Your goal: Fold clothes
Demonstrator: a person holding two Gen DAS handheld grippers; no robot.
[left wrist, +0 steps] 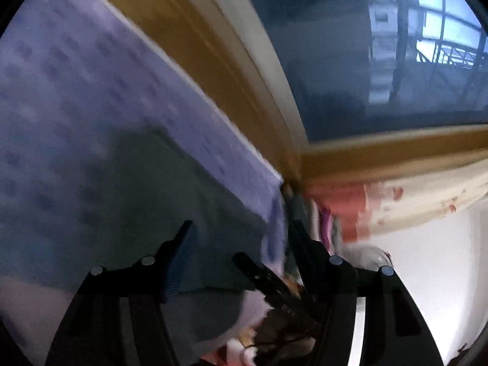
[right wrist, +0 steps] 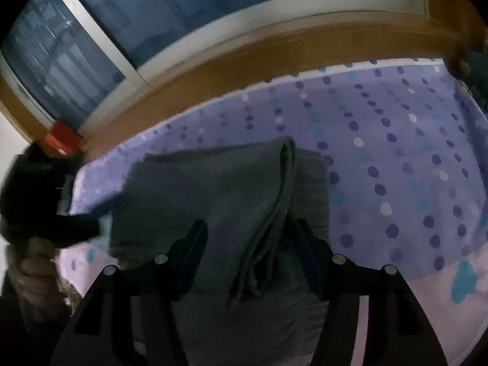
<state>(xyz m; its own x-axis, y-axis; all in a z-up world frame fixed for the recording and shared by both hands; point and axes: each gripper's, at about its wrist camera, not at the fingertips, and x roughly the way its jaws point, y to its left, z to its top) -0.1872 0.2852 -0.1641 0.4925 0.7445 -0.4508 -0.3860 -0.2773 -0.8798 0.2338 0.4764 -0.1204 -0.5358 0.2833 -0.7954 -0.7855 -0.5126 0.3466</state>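
A dark grey garment (right wrist: pixel 213 189) lies folded on the purple dotted sheet (right wrist: pixel 396 152), with a doubled edge running down its right side. My right gripper (right wrist: pixel 250 228) hovers over it, open. That folded edge passes between its fingers, close to the right one, and the pads do not press it. My left gripper (right wrist: pixel 70 201), held by a hand (right wrist: pixel 27 268), is at the garment's left edge by the sheet's corner. In the blurred left wrist view the left gripper (left wrist: pixel 241 228) stands open over the grey garment (left wrist: pixel 146 189), with the sheet's edge (left wrist: pixel 274 231) near its right finger.
A wooden frame (right wrist: pixel 274 39) and a dark window (right wrist: pixel 183 9) run along the far side of the bed. A red object (right wrist: pixel 61 140) sits at the frame's left end. Beyond the sheet's corner are colourful fabrics (left wrist: pixel 341 210), a floral cloth (left wrist: pixel 427 189) and a white surface (left wrist: pixel 433 274).
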